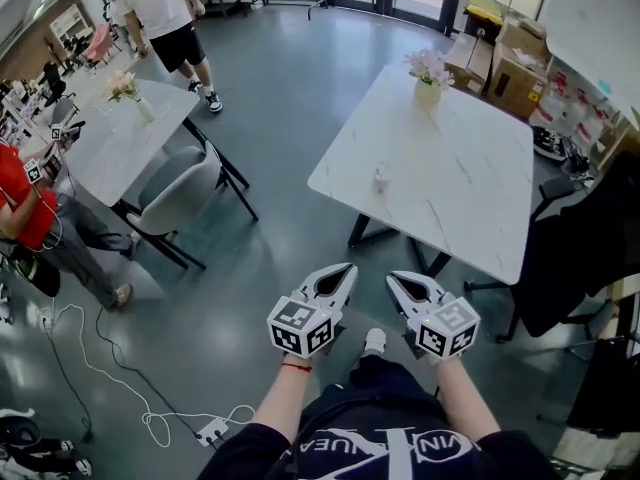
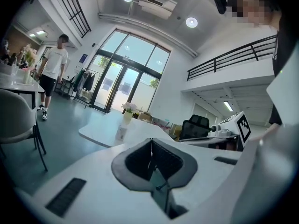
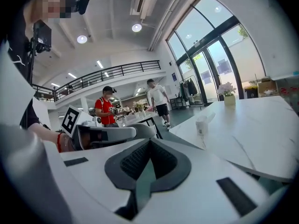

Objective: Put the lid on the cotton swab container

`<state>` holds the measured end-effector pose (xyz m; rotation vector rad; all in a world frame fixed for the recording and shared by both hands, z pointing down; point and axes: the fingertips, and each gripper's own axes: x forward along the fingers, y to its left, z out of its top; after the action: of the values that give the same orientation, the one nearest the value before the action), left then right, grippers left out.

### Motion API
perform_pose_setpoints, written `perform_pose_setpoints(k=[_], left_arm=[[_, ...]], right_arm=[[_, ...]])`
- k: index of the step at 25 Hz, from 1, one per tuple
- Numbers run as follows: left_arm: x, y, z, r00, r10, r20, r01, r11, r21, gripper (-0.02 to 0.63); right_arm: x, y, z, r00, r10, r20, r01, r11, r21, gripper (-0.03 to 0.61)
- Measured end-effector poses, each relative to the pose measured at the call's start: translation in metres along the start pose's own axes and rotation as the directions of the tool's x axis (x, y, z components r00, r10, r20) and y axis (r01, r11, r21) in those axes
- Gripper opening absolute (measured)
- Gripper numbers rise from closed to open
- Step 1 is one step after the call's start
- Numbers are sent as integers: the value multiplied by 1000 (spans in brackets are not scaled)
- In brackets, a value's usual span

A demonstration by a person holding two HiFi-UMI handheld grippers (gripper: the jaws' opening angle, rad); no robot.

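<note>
- Nearest: left gripper (image 1: 349,266) and right gripper (image 1: 393,277) are held side by side at waist height over bare floor, short of the table (image 1: 470,193). Each gripper's own view shows its jaws pressed together with nothing between them.
- 12 o'clock from the grippers: the cotton swab container (image 1: 380,176) stands alone near the table's near-left edge, well apart from both tools. No separate lid is visible.
- Step in hand, as I judge it, is the approach. The person should close in and part the jaws before reaching. One gripper should steady the container's body while the other takes the lid by its rim, sets it level and presses straight down. A light tub will likely skid on that smooth top.
- Views: the head view gives the layout only.
  - The right gripper view shows the container in profile at 1 o'clock. Its top looks slanted, and I cannot tell whether that is the lid.
  - The left gripper view puts it at 11 o'clock, lined up before the flower vase (image 1: 428,80).
- Farthest, 10 o'clock: a second table (image 1: 120,133) with people round it.
</note>
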<state>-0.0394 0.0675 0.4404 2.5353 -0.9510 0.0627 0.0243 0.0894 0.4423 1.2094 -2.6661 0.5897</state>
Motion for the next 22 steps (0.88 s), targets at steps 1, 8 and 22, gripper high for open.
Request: perform_pose_setpoints(k=[1, 8, 22], left_arm=[[7, 4, 3, 1000, 6, 3, -6, 1000, -4, 9], [49, 32, 13, 998, 64, 5, -64, 998, -26, 9], [112, 45, 14, 990, 136, -20, -137, 990, -28, 9]], right_arm=[[5, -8, 4, 1000, 6, -3, -6, 1000, 1, 3], [33, -49, 18, 997, 66, -34, -66, 998, 5, 3], [57, -115, 24, 985, 158, -68, -156, 987, 33, 3]])
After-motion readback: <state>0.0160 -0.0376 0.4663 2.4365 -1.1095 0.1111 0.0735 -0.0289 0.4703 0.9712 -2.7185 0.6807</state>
